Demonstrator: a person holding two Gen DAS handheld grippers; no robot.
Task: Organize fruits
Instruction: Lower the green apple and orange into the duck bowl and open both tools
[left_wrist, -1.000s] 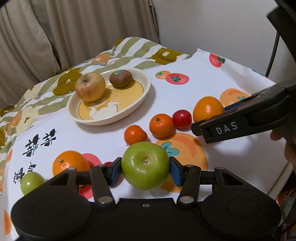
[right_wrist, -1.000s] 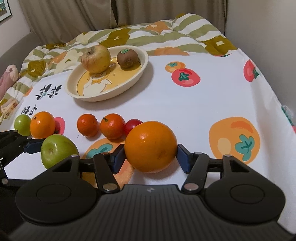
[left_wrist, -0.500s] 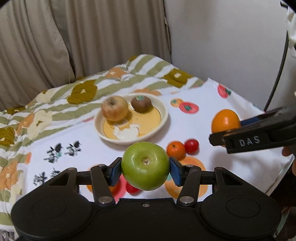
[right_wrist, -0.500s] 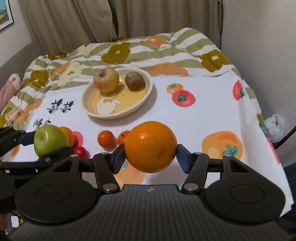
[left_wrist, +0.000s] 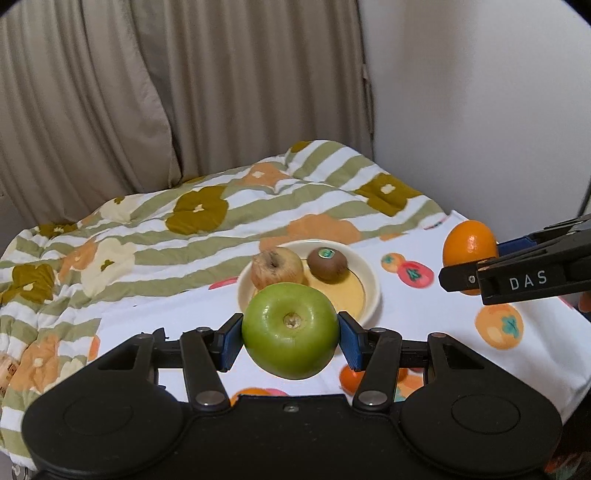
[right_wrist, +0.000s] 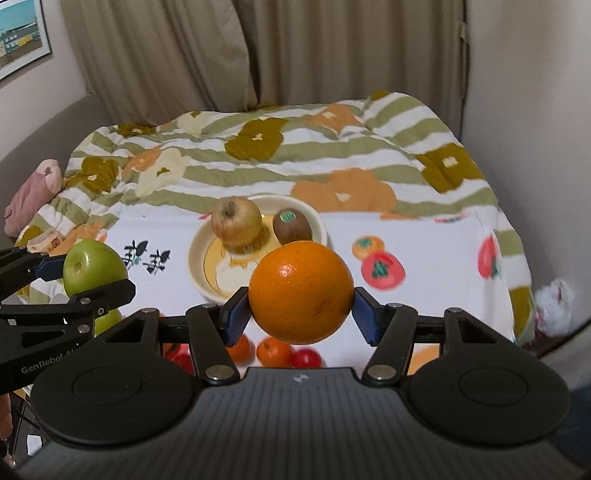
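A curtained corner holds a bed whose striped floral quilt runs under a white fruit-print cloth, and on that cloth sits the cream plate with a russet apple and a kiwi filling its far half, the near half bare. The left gripper is closed on a green apple and the right gripper is closed on an orange, both held in the air on the near side of the plate. Both fruits look firm, fairly heavy, smooth and prone to roll, so the grip across their widest part suits them; the orange seems the likelier to slip, though blur leaves its skin unclear, and the cloth's right edge falls away near the wall.
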